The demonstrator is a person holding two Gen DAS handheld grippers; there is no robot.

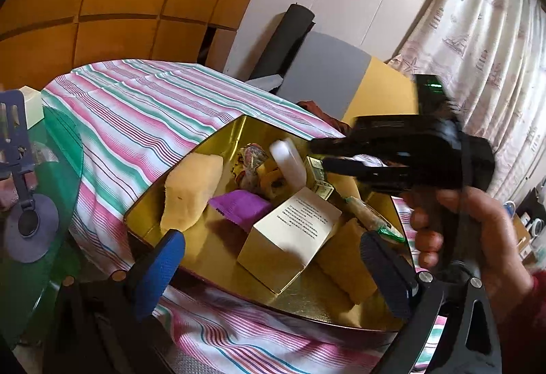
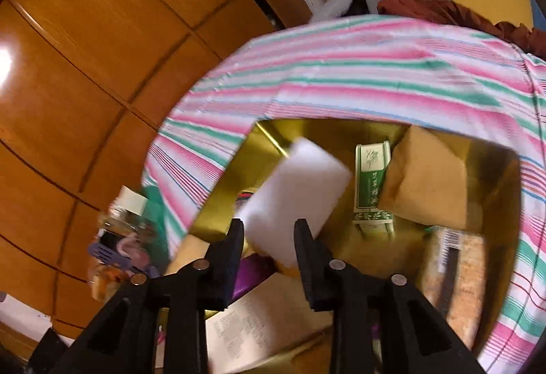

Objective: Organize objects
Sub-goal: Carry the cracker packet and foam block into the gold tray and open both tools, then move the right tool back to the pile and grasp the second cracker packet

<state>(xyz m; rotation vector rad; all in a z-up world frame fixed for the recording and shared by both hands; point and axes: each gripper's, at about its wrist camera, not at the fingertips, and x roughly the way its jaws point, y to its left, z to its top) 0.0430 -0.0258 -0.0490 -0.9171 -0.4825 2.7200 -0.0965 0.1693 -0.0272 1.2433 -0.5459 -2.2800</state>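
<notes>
A gold tin box (image 1: 191, 155) (image 2: 221, 196) sits on the striped cloth and holds yellow sponges (image 1: 191, 189) (image 2: 426, 183), a purple packet (image 1: 242, 206), a cream carton (image 1: 293, 234), a green-and-white box (image 2: 372, 183) and a wrapped sweet (image 1: 250, 162). My right gripper (image 2: 269, 230) (image 1: 317, 154) reaches over the tin; a white block (image 2: 297, 189) (image 1: 288, 160) lies just ahead of its parted fingertips, apparently loose. My left gripper (image 1: 273, 258), with blue pads, is open and empty at the tin's near edge.
A striped pink, green and white cloth (image 1: 136, 114) (image 2: 341, 73) covers the table. A green glass surface (image 1: 51, 203) with a purple stand (image 1: 20, 148) lies at the left. Wooden cabinets (image 2: 85, 67) stand behind. A curtain (image 1: 477, 43) hangs at the right.
</notes>
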